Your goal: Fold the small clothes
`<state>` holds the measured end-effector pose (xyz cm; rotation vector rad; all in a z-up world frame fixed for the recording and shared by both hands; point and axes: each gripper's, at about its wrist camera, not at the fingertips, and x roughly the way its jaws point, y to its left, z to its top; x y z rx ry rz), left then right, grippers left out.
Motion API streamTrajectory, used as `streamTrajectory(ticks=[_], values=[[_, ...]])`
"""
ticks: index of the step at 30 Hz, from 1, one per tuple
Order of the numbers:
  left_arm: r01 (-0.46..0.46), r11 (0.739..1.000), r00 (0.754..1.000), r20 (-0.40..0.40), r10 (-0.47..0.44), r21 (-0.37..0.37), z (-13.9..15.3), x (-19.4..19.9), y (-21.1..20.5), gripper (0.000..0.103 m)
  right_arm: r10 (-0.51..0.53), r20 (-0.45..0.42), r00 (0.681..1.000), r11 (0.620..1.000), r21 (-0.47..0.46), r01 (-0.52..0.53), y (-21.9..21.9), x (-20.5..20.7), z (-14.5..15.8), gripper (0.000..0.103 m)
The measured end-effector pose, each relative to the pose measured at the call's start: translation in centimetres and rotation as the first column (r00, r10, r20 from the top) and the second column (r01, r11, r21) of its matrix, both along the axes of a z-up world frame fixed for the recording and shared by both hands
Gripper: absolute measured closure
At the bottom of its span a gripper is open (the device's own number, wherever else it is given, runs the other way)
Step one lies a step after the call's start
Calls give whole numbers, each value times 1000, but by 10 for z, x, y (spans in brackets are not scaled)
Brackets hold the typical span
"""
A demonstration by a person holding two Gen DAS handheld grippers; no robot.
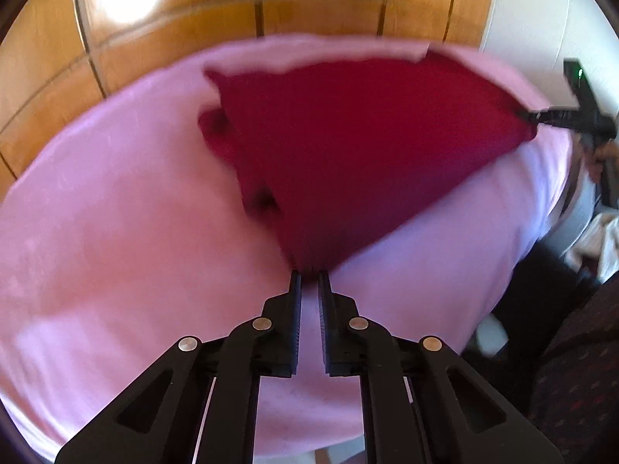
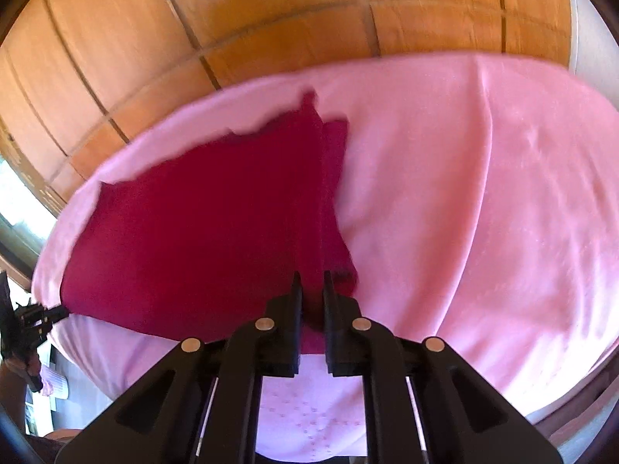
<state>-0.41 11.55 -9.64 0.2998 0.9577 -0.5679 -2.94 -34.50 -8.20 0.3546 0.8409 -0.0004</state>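
A dark red garment (image 1: 348, 147) lies spread on a pink blanket (image 1: 116, 232), with a folded strip along one side. In the left wrist view my left gripper (image 1: 309, 276) is shut on its near corner, the cloth pinched between the fingertips. The right gripper (image 1: 530, 116) shows at the far right, clamped on the opposite corner. In the right wrist view the red garment (image 2: 212, 232) stretches away to the left, and my right gripper (image 2: 312, 282) is shut on its near edge. The left gripper (image 2: 58, 311) grips the far left corner there. The garment's edge is pulled taut between the two.
A wooden panelled wall (image 2: 271, 19) rises behind the pink blanket (image 2: 464, 193). Off the right edge are a dark patterned fabric (image 1: 580, 367) and a white cloth (image 1: 595, 243). A person's hand (image 1: 599, 154) holds the right gripper.
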Motion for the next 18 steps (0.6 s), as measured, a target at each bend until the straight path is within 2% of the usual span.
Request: streamTrajectory(ticks=[1,4,5,6,7,8,9,10,11,14,18], values=[[-17,1000,1000,-13,17,-2,-4,0,3,99,-3,-9,1000,1000,7,3,0,1,-6,95],[-98,988,995,-46,93,-120,2,-2,22,98,-10,-3,1000,999,32,10,-1,-1,-9,95],[-130,976,991,-48,124,-176,9,-3,30,99,-8,-2,1000,1000,30,8,-2,-1,-7,93],[-170,959,985,-60,160,-228,14,-1,39,98,-6,0,1000,999,32,6,-3,-1,-5,83],[-198,944,980,-78,184,-265,18,2,45,95,-14,8,1000,999,36,14,-5,-1,-2,78],[-238,916,971,-103,216,-323,23,6,54,89,-25,23,999,999,44,24,-9,-1,2,62],[-270,890,963,-118,244,-368,27,10,61,76,-34,42,999,998,45,32,-12,-1,8,53],[-293,870,956,-127,264,-397,30,12,66,67,-40,55,998,998,40,38,-14,0,13,51],[-321,837,947,-132,293,-442,35,17,72,66,-45,72,996,998,37,42,-17,4,19,49],[-360,795,932,-156,326,-489,40,37,69,66,-71,112,991,997,38,67,-24,25,33,43],[-403,782,915,-174,365,-476,38,63,49,66,-85,145,986,996,18,83,-26,66,46,42]])
